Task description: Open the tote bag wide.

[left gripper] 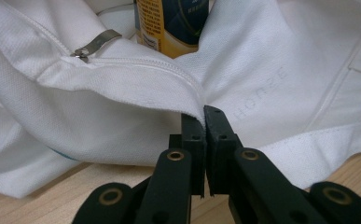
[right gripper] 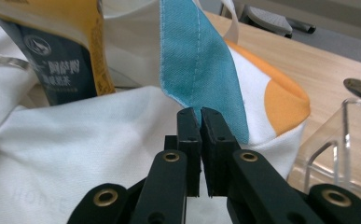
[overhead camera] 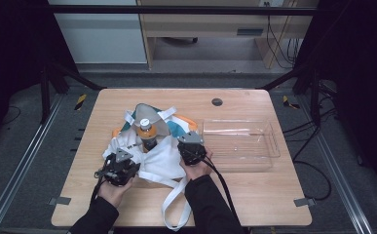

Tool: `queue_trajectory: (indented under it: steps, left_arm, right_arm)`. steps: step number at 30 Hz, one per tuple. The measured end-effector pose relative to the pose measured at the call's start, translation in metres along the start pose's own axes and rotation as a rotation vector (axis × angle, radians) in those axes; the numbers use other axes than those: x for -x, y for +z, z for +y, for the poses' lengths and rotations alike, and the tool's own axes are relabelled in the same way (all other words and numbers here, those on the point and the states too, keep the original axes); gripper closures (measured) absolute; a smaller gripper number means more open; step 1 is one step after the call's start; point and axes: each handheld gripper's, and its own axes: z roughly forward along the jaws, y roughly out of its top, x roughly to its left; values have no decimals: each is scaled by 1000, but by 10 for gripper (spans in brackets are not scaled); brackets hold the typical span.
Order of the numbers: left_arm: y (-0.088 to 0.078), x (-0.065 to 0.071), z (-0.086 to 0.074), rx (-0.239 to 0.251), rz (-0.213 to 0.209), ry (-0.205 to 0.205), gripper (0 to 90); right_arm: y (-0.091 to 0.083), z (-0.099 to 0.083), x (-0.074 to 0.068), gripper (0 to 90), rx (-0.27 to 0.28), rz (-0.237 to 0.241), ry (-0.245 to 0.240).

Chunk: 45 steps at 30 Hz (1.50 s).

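Forearms, high view: two dark sleeves come in over the near edge of the counter (overhead camera: pixel 254 195), each hand carrying a tool.
Left tool (overhead camera: pixel 121 165), high view: at the near-left side of a white tote bag (overhead camera: pixel 159 161), low on the cloth.
Right tool (overhead camera: pixel 192 146), high view: at the bag's right side, just beside a clear plastic tray (overhead camera: pixel 239 144) toward the right edge of the counter.
Bottle (overhead camera: pixel 148 132), high view: orange cap, dark contents, upright in the bag's open mouth near the counter's middle; a long white strap (overhead camera: pixel 174 207) trails to the near edge.
Left tool (left gripper: pixel 205 122), left gripper view: closed tight, with the bag's zippered rim (left gripper: pixel 136 74) pinched at the tips; zip pull (left gripper: pixel 94 44) lies further along the rim, bottle label (left gripper: pixel 173 28) behind.
Right tool (right gripper: pixel 200 122), right gripper view: closed tight at the white front panel below the teal stripe (right gripper: pixel 201 70); whether cloth is truly caught I cannot tell.
Step in hand: gripping both sides of the bag's mouth around the bottle.
Next move: probably an even lift or spread of both sides, keeping the bottle from tipping and the tray clear.
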Motion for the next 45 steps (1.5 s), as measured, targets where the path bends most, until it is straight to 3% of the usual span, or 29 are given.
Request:
queue_trajectory:
  steps: [10,18,30,36,45]
  left_arm:
    - [0,-1,-2,-7,6,15,872]
    - [0,-1,-2,-7,9,17,872]
    - [0,-1,-3,1,4,18,857]
    - [-5,-1,-1,35,5,5,775]
    - [-22,0,0,112,13,-1,624]
  right_arm:
    - [18,-16,1,872,-14,-17,32]
    - [26,-22,-8,872,-27,-43,18]
    - [34,-32,-13,869,-56,-13,8]
    - [20,-24,-12,836,-32,7,13]
    - [-16,-4,-13,722,79,34,-10]
